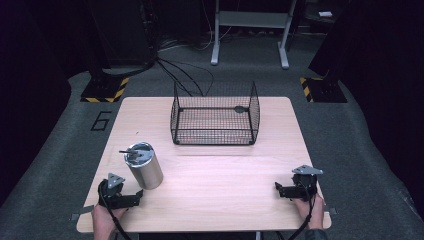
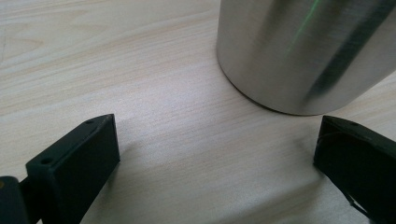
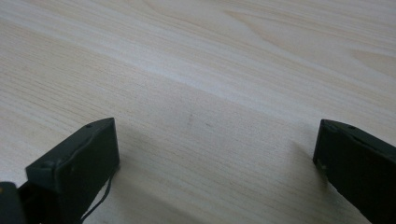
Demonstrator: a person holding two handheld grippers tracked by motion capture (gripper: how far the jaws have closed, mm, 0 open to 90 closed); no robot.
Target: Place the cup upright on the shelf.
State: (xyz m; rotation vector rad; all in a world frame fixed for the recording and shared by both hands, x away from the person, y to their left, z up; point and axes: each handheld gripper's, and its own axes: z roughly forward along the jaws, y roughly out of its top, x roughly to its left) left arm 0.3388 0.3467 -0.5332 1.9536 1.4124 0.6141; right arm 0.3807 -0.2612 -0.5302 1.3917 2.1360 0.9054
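A shiny steel cylinder cup (image 1: 144, 165) with dark utensils inside stands on the left of the wooden table (image 1: 215, 180). My left gripper (image 1: 131, 199) rests on the table just in front of it, jaws wide open and holding nothing. In the left gripper view the cup's brushed wall (image 2: 303, 51) rises just beyond the open gripper (image 2: 217, 144), toward the right jaw. My right gripper (image 1: 280, 190) lies near the table's front right corner, open, with bare wood between its jaws (image 3: 217, 140). A black wire basket (image 1: 215, 117) stands at the back middle.
The basket's front wall is low and its inside looks empty apart from a dark round tag. Cables and a white frame stand on the grey floor beyond the table. Hazard-striped bases sit at both back corners.
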